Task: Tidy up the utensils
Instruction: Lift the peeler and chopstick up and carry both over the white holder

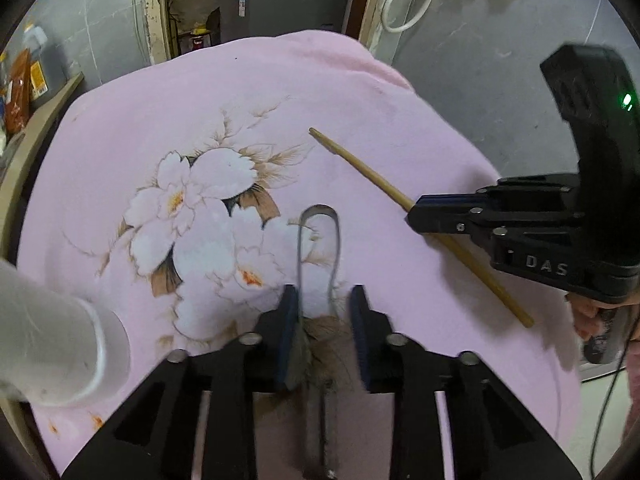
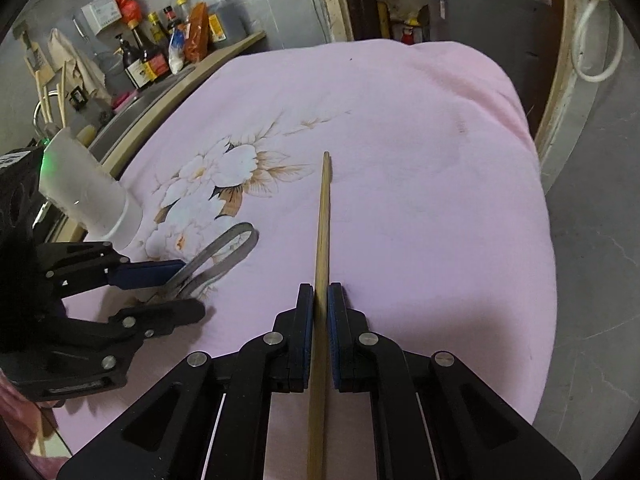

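Two grippers are loaded, as far as I can read it. My right gripper [image 2: 320, 296] has its pads pressed onto a wooden chopstick [image 2: 323, 216], which runs straight out ahead between them, its far tip over the pink floral cloth [image 2: 420, 160]. My left gripper [image 1: 325, 300] stands partly spread around metal tongs [image 1: 320, 236]: the looped end points away from me, one arm lies against the left pad, and I cannot tell whether the other pad touches. From the right wrist view the tongs look lifted off the cloth.

Just left of the left gripper a white cylindrical holder [image 2: 92, 196] stands at the cloth's edge. I judge this to be the carrying step, both utensils picked up and neither stowed. Next I would need to tip each one upright and line its end over the holder's mouth, one at a time, so the two grippers don't collide.
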A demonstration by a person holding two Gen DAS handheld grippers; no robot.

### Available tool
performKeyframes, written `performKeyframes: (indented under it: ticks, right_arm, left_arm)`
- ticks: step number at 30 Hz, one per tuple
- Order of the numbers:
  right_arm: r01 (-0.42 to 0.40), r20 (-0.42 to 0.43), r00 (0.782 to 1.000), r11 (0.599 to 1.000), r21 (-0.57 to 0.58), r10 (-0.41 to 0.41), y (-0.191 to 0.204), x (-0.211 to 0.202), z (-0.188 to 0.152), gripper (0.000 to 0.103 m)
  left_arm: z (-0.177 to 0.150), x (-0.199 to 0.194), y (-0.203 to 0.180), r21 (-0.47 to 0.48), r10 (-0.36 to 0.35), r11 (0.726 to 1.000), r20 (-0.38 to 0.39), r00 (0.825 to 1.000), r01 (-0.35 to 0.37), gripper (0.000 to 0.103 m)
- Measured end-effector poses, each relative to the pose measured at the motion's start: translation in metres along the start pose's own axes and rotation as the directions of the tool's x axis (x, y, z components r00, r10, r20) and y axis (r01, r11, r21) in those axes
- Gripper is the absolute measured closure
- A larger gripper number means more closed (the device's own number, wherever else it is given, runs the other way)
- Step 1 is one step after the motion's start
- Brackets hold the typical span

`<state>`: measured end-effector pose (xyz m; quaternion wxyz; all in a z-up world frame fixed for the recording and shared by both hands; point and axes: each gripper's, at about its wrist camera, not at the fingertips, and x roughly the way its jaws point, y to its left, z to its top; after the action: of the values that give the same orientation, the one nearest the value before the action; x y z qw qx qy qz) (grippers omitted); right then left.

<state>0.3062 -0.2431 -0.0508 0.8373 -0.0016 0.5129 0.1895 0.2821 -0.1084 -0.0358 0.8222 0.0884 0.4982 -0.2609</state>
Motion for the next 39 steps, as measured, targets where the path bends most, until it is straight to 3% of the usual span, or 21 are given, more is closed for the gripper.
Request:
performKeyframes:
  ticks: [4, 8, 11, 15, 17, 20, 23, 25, 28, 32, 39]
  right_arm:
    - [0.028, -0.057, 0.998, 0.999, -0.033, -0.03, 0.008, 0.006, 0.008, 0.098]
    - [0.042, -0.049, 0.998, 0.999, 0.004, -0.042, 0.008, 0.005, 0.007, 0.099]
    - [0.053, 0.001, 0.999, 0.998, 0.018, -0.053, 0.01, 0.001, 0.001, 0.099]
    - [0.007, 0.097, 0.995, 0.998, 0.067, -0.013, 0.007, -0.005, -0.01, 0.099]
    - [-0.003, 0.151, 0.988, 0.998, 0.068, -0.007, 0.01, -0.01, -0.016, 0.099]
    - [-0.011, 0.256, 0.967, 0.998, 0.063, -0.005, 0.018, -0.02, -0.025, 0.099]
    - [0.029, 0.39, 0.92, 0.999, 0.028, -0.038, 0.03, -0.034, -0.034, 0.099]
    - [0.07, 0.476, 0.877, 0.997, 0.017, -0.069, 0.039, -0.044, -0.04, 0.099]
    - [0.12, 0.602, 0.792, 0.993, 0.015, -0.105, 0.051, -0.063, -0.047, 0.099]
    - [0.154, 0.716, 0.687, 0.988, 0.025, -0.125, 0.065, -0.078, -0.054, 0.099]
    - [0.134, 0.821, 0.557, 0.989, 0.056, -0.121, 0.086, -0.09, -0.045, 0.099]
  left_arm:
    - [0.005, 0.005, 0.002, -0.012, -0.004, 1.0, -0.029, 1.0, 0.004, 0.087]
    - [0.0, 0.003, 0.009, -0.087, -0.03, 0.996, 0.01, 1.0, 0.031, 0.087]
    - [-0.011, -0.006, 0.015, -0.152, -0.041, 0.987, 0.064, 0.997, 0.05, 0.088]
    - [-0.023, -0.018, 0.016, -0.201, -0.022, 0.978, 0.143, 0.989, 0.051, 0.088]
    - [-0.031, -0.028, 0.016, -0.205, 0.005, 0.978, 0.197, 0.98, 0.036, 0.088]
    - [-0.036, -0.041, 0.018, -0.222, -0.005, 0.973, 0.276, 0.961, 0.069, 0.088]
    - [-0.04, -0.056, 0.02, -0.236, 0.012, 0.969, 0.361, 0.932, 0.079, 0.088]
    - [-0.043, -0.065, 0.018, -0.234, 0.038, 0.97, 0.418, 0.907, 0.067, 0.088]
    - [-0.048, -0.078, 0.014, -0.235, 0.083, 0.971, 0.487, 0.869, 0.038, 0.088]
    - [-0.047, -0.09, 0.004, -0.245, 0.177, 0.969, 0.58, 0.795, -0.037, 0.087]
    - [-0.047, -0.114, 0.006, -0.291, 0.265, 0.953, 0.68, 0.684, -0.079, 0.087]
